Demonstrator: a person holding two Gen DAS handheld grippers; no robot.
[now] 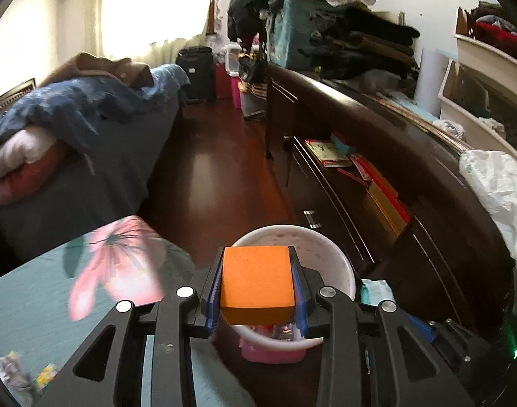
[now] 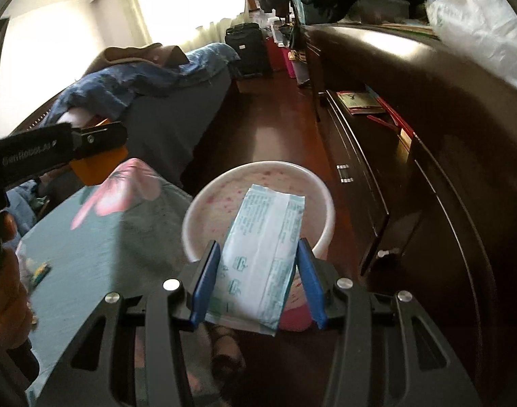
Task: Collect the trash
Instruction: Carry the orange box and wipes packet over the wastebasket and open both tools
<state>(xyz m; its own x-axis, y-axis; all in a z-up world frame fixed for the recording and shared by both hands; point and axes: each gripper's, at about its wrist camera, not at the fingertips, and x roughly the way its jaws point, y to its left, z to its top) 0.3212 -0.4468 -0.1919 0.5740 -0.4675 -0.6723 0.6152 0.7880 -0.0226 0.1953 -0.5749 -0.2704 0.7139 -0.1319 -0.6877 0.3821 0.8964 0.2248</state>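
My left gripper [image 1: 256, 254] is shut on an orange block [image 1: 256, 285], held over the near rim of a white bin [image 1: 343, 268] with a pink base that stands on the floor. My right gripper [image 2: 256, 247] is shut on a pale green and white wrapper packet [image 2: 262, 257], which hangs over the same white bin [image 2: 204, 210]. In the right wrist view the left gripper [image 2: 95, 142] and its orange block [image 2: 99, 168] show at the left, above the table edge. A corner of the packet [image 1: 375, 291] peeks in at the right of the left wrist view.
A table with a teal floral cloth [image 1: 72, 298] lies at the left with small wrappers [image 2: 38, 271] on it. A dark wooden dresser [image 1: 411, 176] with an open shelf of books runs along the right. A bed [image 1: 89, 142] stands at the left beyond the red-brown floor. A white plastic bag [image 1: 496, 190] rests on the dresser.
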